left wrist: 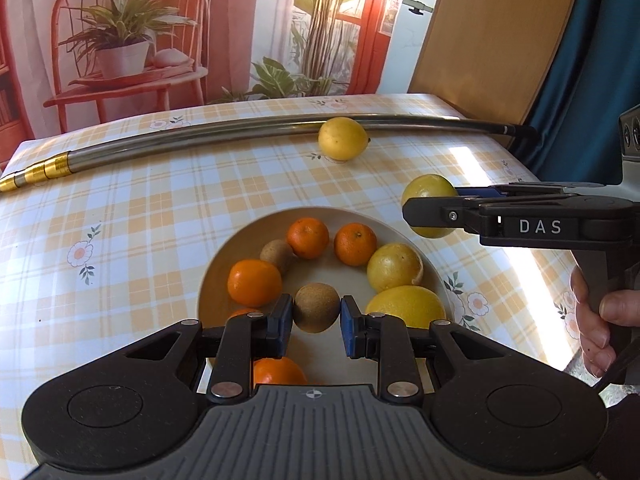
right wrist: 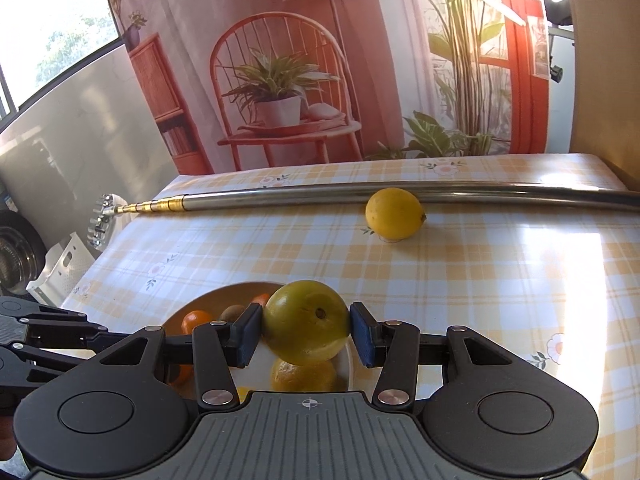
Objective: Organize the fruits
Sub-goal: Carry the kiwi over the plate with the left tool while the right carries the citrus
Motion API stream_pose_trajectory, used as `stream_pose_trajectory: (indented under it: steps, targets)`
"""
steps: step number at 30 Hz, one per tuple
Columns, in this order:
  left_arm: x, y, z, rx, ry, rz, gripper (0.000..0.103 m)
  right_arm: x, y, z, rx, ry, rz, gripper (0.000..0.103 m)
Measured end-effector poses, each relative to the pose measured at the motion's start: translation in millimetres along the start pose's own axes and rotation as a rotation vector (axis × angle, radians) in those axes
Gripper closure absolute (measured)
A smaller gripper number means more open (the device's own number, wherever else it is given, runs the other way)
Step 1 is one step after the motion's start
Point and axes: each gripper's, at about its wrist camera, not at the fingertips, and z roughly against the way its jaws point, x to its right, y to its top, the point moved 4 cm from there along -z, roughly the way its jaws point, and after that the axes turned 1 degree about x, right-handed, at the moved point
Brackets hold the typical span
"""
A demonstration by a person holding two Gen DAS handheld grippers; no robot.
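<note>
- Left tongs (left wrist: 316,312): blue pads closed against both sides of a brown kiwi (left wrist: 315,307), held above the middle of the bowl.
- Right tongs (right wrist: 307,326): clamped on a yellow-green lemon (right wrist: 306,322), stem end facing the camera; in the left wrist view this fruit sits above the bowl's far right rim, with the tong arm marked "DAS" reaching in from the right.
- Hand (left wrist: 600,320): fingers wrapped around the right tool's grip at the right edge of the left wrist view.
- Bowl (left wrist: 224,256): pale, round, shallow, standing on the desk near its front edge.
- Bowl contents, oranges: two side by side at the far side (left wrist: 308,238) and (left wrist: 355,244), one larger at the left (left wrist: 254,282), one at the near rim partly hidden under the left tool (left wrist: 278,371).
- Bowl contents, second kiwi (left wrist: 277,255): lying between the left orange and the far pair.
- Bowl contents, lemons: two at the right side, one (left wrist: 394,267) touching the other (left wrist: 404,307).
- Loose lemon (left wrist: 343,138): on the desk, well apart from the bowl, resting against the metal rod.
- Metal rod (left wrist: 200,136): long, silver with a gold telescopic end at the left, lying across the far part of the desk.
- Desk (left wrist: 120,220): covered by a yellow-and-white checked cloth with small flower prints.
- Backdrop (left wrist: 132,40): printed scene of a red chair and a potted plant behind the desk.
</note>
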Motion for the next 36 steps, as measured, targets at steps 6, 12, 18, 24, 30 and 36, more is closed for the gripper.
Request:
stream_pose_trajectory:
  steps: [6, 12, 18, 24, 30, 36]
  targets:
    - [6, -13, 0, -0.043, -0.029, 0.001, 0.076, -7, -5, 3, 0.002, 0.019, 0.013, 0.059]
    - [13, -28, -1, -0.089, -0.04, -0.015, 0.076, -10, -9, 7, 0.01, 0.033, 0.011, 0.059]
    - [16, -38, -5, -0.126, -0.034, -0.014, 0.076, -13, -15, 13, 0.008, 0.043, 0.013, 0.059]
    - [13, -43, -7, -0.147, -0.003, -0.007, 0.076, -19, -19, 18, 0.005, 0.049, 0.029, 0.059]
    - [10, -46, -7, -0.156, 0.013, 0.004, 0.076, -23, -20, 18, 0.0, 0.049, 0.04, 0.059]
    - [9, -47, -4, -0.14, 0.017, 0.021, 0.076, -31, -21, 21, -0.003, 0.054, 0.061, 0.059]
